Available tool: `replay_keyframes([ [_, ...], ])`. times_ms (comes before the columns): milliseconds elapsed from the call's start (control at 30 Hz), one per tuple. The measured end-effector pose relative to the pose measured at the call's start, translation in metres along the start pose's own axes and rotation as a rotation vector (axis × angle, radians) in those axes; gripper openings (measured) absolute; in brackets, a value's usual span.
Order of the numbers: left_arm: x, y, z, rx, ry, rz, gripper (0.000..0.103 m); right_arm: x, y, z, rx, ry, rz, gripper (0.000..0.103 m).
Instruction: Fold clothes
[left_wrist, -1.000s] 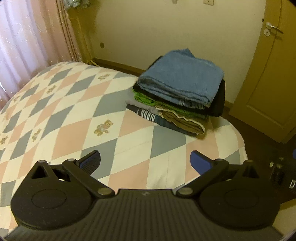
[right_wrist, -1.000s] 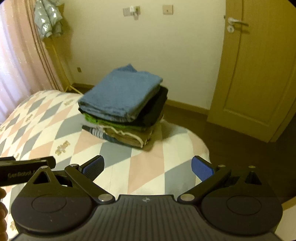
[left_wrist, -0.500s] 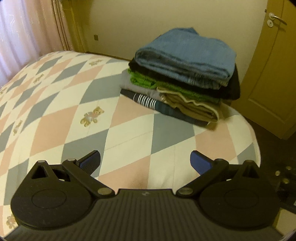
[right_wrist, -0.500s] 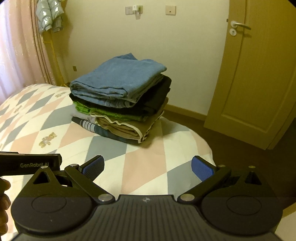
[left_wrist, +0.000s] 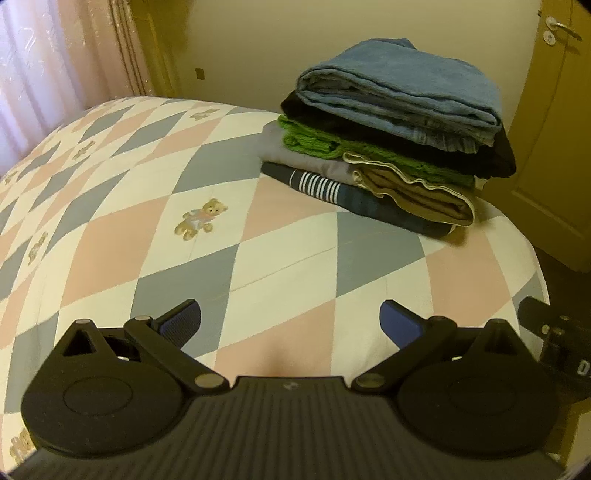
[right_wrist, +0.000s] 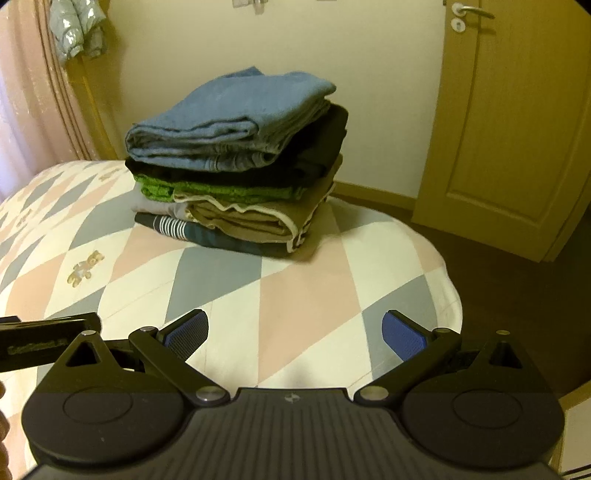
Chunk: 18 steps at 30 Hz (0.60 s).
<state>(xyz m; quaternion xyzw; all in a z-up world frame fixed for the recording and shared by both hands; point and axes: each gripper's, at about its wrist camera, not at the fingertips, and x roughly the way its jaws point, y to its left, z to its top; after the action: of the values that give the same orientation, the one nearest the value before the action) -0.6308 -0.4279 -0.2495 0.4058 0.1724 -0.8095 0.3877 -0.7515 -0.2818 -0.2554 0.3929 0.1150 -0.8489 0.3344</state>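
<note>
Denim tops the stack of folded clothes (left_wrist: 388, 144) on the quilt (left_wrist: 147, 229). Near of the stack, left gripper (left_wrist: 290, 321) and right gripper (right_wrist: 295, 332) gape wide, seemingly empty.

Both wrist views face clothes stack (left_wrist: 399, 136) (right_wrist: 236, 162) from nearby, low over bed (left_wrist: 147, 229).

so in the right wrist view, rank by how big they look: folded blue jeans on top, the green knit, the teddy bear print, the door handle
1. folded blue jeans, largest
2. green knit, only a thin edge showing
3. teddy bear print and door handle: both small and alike; the handle is farther off, so no ranking.
</note>
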Motion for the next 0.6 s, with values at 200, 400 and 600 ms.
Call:
replay_keyframes([
  [200,-0.008,0.018,-0.006,-0.034,-0.005,0.02,0.102,0.003,0.008,-0.001,-0.002,0.012,-0.01,0.103],
  [400,-0.01,0.031,-0.005,-0.038,-0.031,0.032,0.102,0.007,0.016,-0.002,-0.011,0.007,-0.024,0.103],
  [600,-0.002,0.029,-0.004,-0.004,-0.041,0.038,0.102,0.011,0.018,0.0,0.004,0.0,-0.025,0.103],
])
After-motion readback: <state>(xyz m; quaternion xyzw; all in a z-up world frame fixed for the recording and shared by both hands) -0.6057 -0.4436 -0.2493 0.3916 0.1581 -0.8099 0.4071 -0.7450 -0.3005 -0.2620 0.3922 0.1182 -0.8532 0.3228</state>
